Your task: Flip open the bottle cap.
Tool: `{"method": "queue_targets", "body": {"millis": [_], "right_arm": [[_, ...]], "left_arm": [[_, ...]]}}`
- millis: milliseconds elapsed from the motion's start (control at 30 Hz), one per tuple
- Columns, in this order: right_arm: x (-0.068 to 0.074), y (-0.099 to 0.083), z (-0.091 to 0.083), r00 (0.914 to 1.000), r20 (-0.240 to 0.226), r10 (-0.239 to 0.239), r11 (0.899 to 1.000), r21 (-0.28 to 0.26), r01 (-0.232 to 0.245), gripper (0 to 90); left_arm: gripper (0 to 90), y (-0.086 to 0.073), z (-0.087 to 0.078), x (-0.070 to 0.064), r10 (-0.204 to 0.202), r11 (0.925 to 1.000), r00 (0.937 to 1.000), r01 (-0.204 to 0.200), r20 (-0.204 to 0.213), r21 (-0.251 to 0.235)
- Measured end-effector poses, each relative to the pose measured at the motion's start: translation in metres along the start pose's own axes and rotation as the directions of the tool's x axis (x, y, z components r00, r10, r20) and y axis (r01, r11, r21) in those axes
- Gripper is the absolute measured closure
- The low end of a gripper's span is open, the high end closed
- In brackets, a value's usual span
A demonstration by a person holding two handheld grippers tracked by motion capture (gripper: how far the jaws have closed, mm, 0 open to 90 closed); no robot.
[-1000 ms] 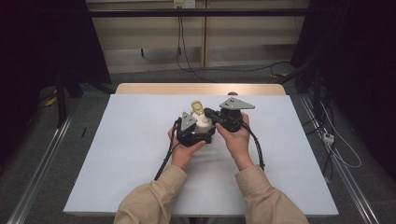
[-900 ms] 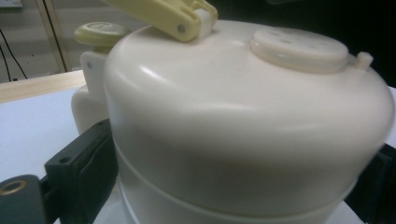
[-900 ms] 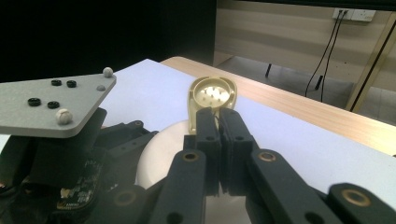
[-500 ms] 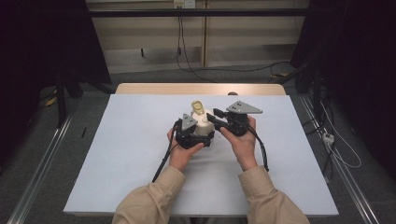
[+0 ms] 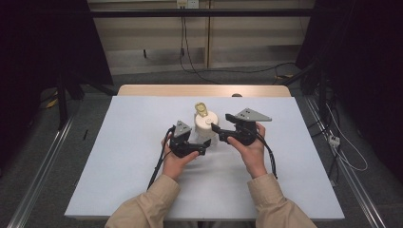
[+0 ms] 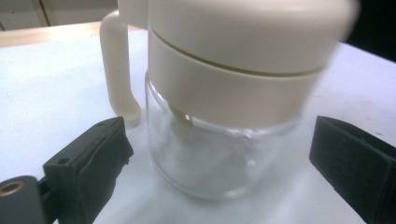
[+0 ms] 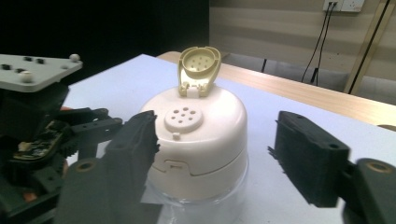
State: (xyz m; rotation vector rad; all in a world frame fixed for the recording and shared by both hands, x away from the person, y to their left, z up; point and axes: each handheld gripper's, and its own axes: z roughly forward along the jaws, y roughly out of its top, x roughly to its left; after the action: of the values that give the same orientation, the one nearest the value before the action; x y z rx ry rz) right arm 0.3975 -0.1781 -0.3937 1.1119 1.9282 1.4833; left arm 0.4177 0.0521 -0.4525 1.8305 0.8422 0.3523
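Observation:
A glass jar [image 5: 205, 127] with a domed cream lid [image 7: 201, 140] stands mid-table. Its flip cap [image 7: 200, 70] is tipped up, baring a ring of small holes [image 7: 184, 118]. A cream handle [image 6: 119, 70] hangs down beside the glass [image 6: 205, 163]. My left gripper [image 5: 205, 145] is open, and in the left gripper view [image 6: 219, 156] its jaws stand on either side of the glass body with gaps. My right gripper [image 5: 215, 129] is open too, its jaws [image 7: 219, 154] flanking the lid from the right without touching it.
The jar stands on a white sheet [image 5: 133, 142] that covers the table, with a strip of bare wood [image 5: 204, 90] along the far edge. Cables [image 5: 349, 161] and floor rails lie around the table. Cables trail from both grippers toward the person.
Both grippers have drawn back a little toward the person, the left to the left and the right to the right. More of the jar's lid shows between them. The jar has stayed put.

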Motion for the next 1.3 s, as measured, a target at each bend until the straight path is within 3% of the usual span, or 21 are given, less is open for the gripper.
{"method": "queue_targets", "body": {"millis": [267,367,600,667,800,1300], "right_arm": [[0.006,-0.009,-0.011,0.9997,-0.001,-0.025,1.000,0.000,0.025,16.0],[0.006,-0.014,-0.015,0.9999,-0.011,-0.011,1.000,0.004,0.011,13.0],[0.001,-0.025,-0.024,0.9998,0.014,0.013,1.000,0.013,-0.013,12.2],[0.000,-0.026,-0.027,0.9998,0.018,0.009,1.000,0.008,-0.010,12.0],[0.000,-0.030,-0.033,0.9998,0.017,0.010,1.000,0.005,-0.010,11.3],[0.004,-0.050,-0.050,0.9987,0.030,-0.041,0.998,0.041,0.040,10.2]], "left_arm": [[4.5,-0.005,-0.029,0.009,-0.008,0.9998,0.9999,0.008,0.010,-0.017],[4.6,-0.008,-0.040,0.012,0.006,0.9999,0.9997,-0.006,0.022,-0.013],[4.6,-0.013,-0.059,0.021,0.007,0.9997,0.9999,-0.007,0.013,-0.023],[4.7,-0.014,-0.063,0.023,-0.009,0.9993,0.9996,0.010,0.026,-0.036],[4.7,-0.016,-0.071,0.026,0.003,0.9991,0.9993,-0.001,0.038,-0.043],[4.7,-0.028,-0.104,0.043,0.016,0.9980,0.9995,-0.014,0.029,-0.062]]}}
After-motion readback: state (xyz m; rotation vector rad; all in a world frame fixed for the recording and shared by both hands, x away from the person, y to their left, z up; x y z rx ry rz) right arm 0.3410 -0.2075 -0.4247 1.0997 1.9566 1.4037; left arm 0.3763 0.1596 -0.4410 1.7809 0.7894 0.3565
